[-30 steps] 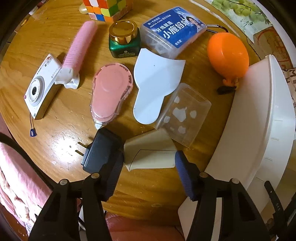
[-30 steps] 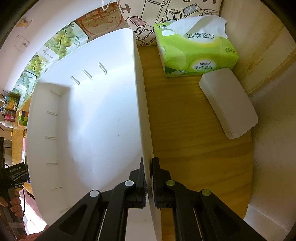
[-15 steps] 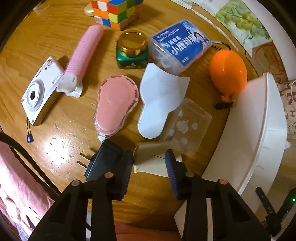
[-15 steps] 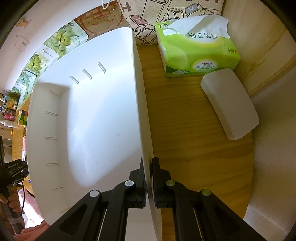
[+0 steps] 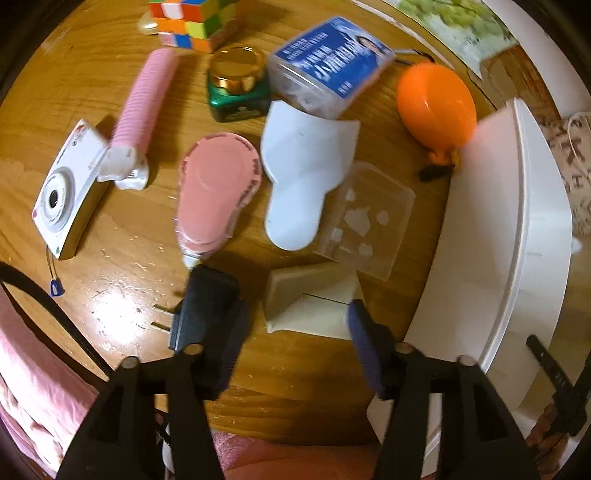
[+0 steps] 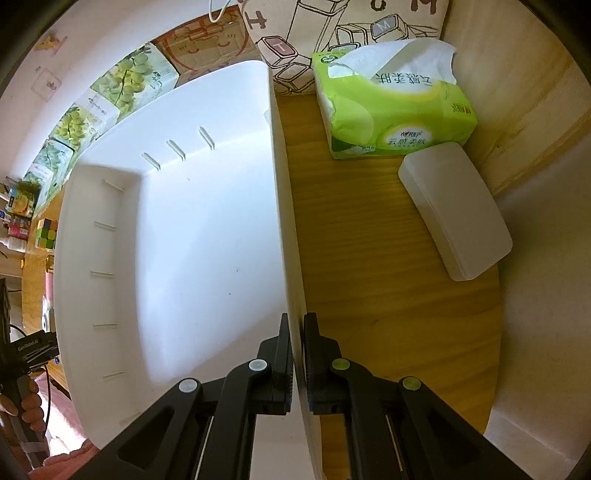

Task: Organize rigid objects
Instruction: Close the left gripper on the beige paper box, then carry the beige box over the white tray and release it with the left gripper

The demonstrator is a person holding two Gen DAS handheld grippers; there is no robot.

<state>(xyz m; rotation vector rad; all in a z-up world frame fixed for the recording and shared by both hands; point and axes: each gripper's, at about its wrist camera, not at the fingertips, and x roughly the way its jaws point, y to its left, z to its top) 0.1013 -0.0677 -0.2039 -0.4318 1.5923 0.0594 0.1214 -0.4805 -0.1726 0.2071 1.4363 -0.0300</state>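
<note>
My left gripper [image 5: 295,336] is open, its blue pads on either side of a beige box [image 5: 312,302] on the round wooden table. A black plug adapter [image 5: 205,308] lies by the left finger. Beyond lie a clear plastic case [image 5: 365,225], a white shoehorn-shaped piece [image 5: 303,173], a pink tape dispenser [image 5: 216,192], a pink roller [image 5: 142,110], a white camera [image 5: 68,192], a green jar [image 5: 236,86], a floss box [image 5: 332,66], an orange case [image 5: 436,103] and a puzzle cube [image 5: 192,18]. My right gripper [image 6: 297,328] is shut on the rim of the white bin [image 6: 207,229].
The white bin also shows in the left wrist view [image 5: 509,236], at the table's right edge. In the right wrist view a green tissue pack [image 6: 391,118] and a white oblong box [image 6: 454,214] lie on the wood right of the bin. Pink cloth [image 5: 22,387] lies lower left.
My left gripper narrowed around the beige box half a second ago and has widened again, with the view shifting closer to the objects. The right gripper and bin have barely moved.
</note>
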